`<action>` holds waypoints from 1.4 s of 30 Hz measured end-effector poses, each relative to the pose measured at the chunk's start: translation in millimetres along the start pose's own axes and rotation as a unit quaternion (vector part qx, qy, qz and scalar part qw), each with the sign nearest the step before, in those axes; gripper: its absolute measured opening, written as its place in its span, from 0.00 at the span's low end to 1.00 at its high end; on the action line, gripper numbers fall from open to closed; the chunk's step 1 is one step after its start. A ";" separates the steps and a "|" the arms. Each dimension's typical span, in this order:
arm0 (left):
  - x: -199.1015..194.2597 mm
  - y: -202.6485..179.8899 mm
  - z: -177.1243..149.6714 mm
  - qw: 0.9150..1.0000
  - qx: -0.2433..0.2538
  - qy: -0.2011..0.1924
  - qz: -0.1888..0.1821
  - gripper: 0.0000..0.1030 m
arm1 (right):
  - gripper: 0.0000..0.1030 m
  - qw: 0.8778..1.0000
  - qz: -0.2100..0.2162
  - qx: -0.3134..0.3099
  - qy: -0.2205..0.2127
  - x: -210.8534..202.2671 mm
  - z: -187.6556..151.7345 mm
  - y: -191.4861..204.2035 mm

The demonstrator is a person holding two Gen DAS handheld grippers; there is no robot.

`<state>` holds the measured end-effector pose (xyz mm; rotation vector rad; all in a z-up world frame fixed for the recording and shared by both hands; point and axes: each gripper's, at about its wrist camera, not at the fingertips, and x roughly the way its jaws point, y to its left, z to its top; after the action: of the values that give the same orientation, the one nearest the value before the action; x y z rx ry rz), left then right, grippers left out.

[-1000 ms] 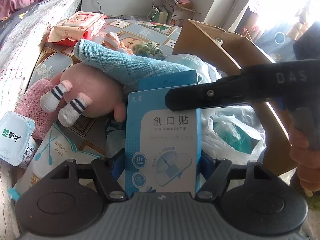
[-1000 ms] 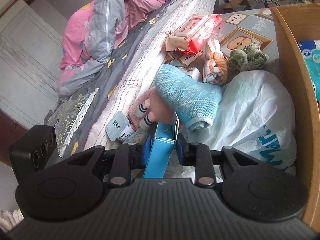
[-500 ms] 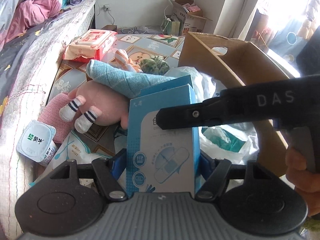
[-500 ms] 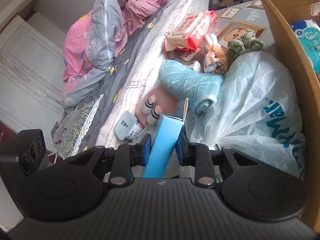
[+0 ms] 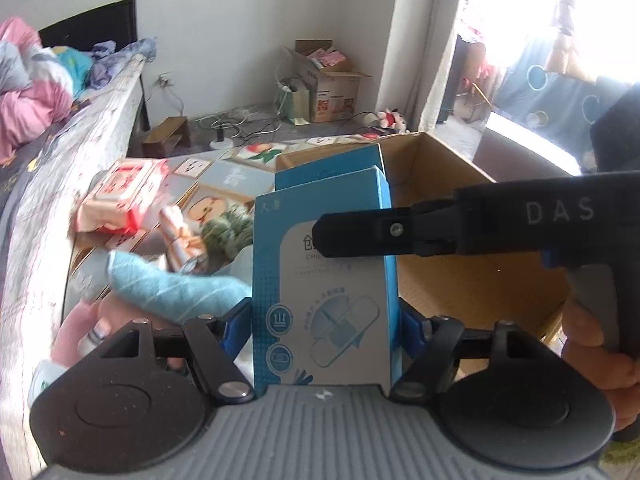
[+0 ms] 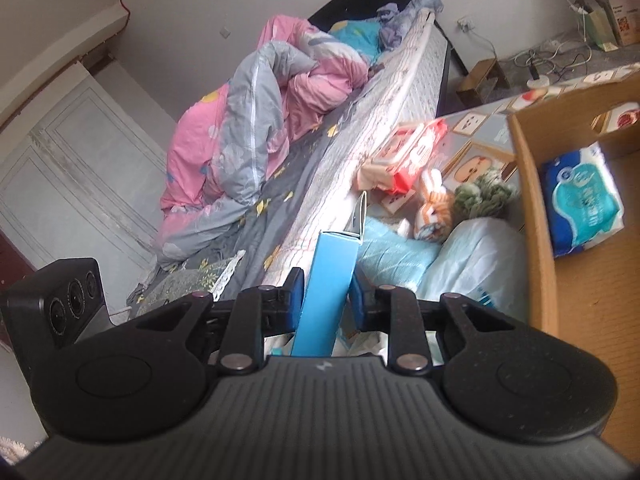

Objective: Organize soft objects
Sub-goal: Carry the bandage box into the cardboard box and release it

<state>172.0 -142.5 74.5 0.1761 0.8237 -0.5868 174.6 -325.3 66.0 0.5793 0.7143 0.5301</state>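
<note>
A blue bandage box [image 5: 332, 312] is held up by both grippers above the floor pile. My left gripper [image 5: 324, 324] is shut on its two narrow edges. My right gripper [image 6: 326, 300] is shut on its broad faces, and one of its black fingers [image 5: 360, 236] lies across the printed front. The top flap of the blue bandage box [image 6: 332, 276] stands open. Below lie a rolled blue towel [image 5: 176, 288], a pink plush [image 5: 76, 332], a striped orange toy [image 5: 180, 236] and a green fuzzy bundle [image 5: 228, 232]. A hand [image 5: 596, 356] grips the right handle.
An open cardboard box [image 5: 460, 184] stands to the right, with a blue tissue pack [image 6: 580, 200] inside. A white plastic bag [image 6: 472, 256] leans on its wall. A red wipes pack [image 5: 128, 196] lies by the bed [image 6: 360, 128]. Another carton [image 5: 332, 84] sits at the far wall.
Both grippers have risen with the blue box, lifting it clear of the pile. The views have tilted up, so more of the room and the cardboard box shows.
</note>
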 end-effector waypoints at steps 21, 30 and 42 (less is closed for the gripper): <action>185.8 -89.7 93.9 0.993 0.075 0.078 -0.040 0.76 | 0.21 0.984 -0.128 0.091 0.079 -6.2 128.3 -252.9; 189.1 -68.6 91.8 0.993 0.077 0.091 -0.020 0.76 | 0.21 0.976 -0.151 0.077 0.138 73.9 141.0 -306.1; 148.8 -47.8 82.7 0.995 0.062 0.072 -0.033 0.76 | 0.32 0.960 -0.244 0.008 0.135 84.3 124.4 -295.3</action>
<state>277.5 -275.5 24.7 0.3077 0.9349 -0.6947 392.2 -523.0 -86.7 0.3280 1.0836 0.1419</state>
